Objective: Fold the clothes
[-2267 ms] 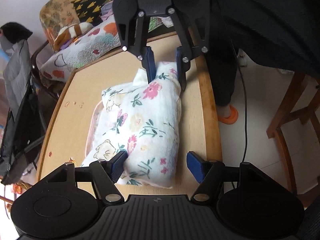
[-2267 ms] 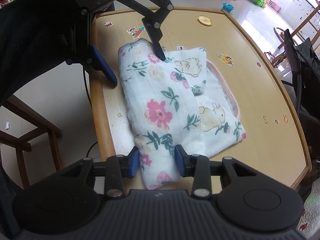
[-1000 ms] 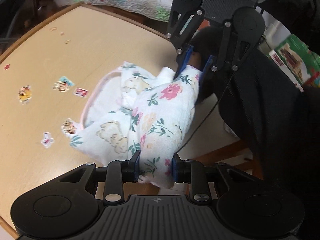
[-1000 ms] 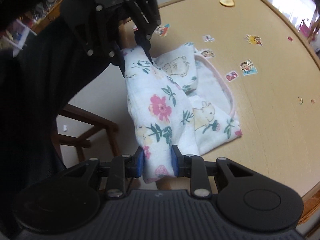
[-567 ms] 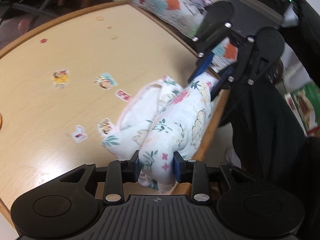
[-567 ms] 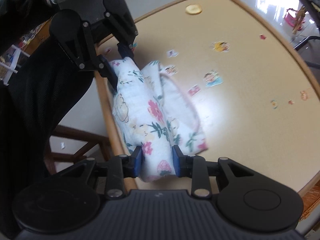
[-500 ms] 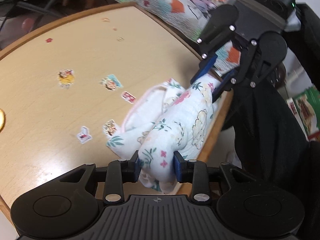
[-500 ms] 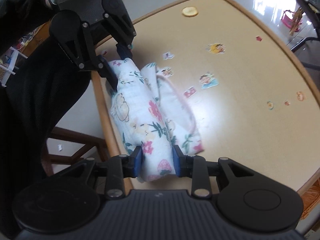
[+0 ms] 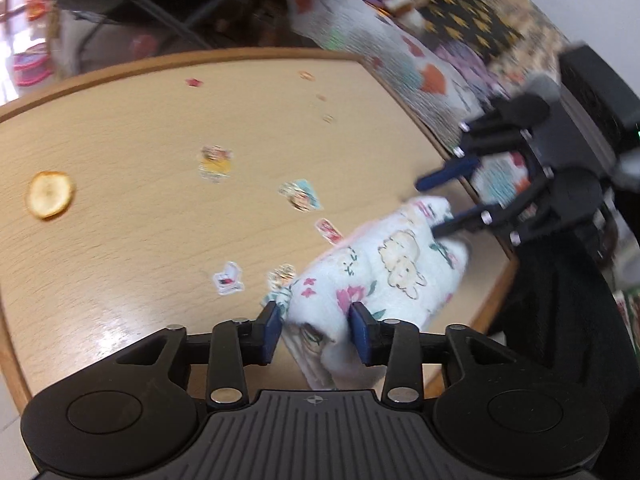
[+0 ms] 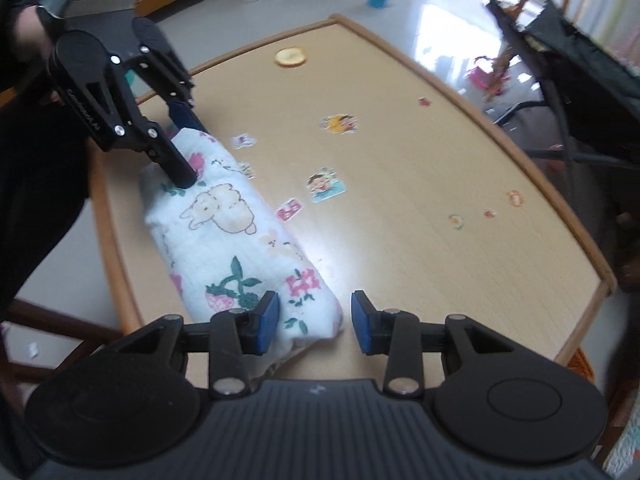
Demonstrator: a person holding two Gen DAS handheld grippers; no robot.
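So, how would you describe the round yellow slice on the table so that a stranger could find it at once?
Start from the wooden table with the raised rim. The folded floral cloth lies at its near corner, and small cartoon stickers dot the middle. The yellow slice lies alone near the far edge, beyond them all: a plain round disc with no picture, unlike the stickers.

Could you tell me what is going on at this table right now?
A person with a gripper in each hand is folding a floral cloth, now a thick bundle lying along the near edge of the wooden table. The left gripper is at one end and the right gripper at the other. Both sets of jaws are opening; the cloth lies between them, and the right pads look clear of it. Stickers and a dried fruit slice dot the tabletop.
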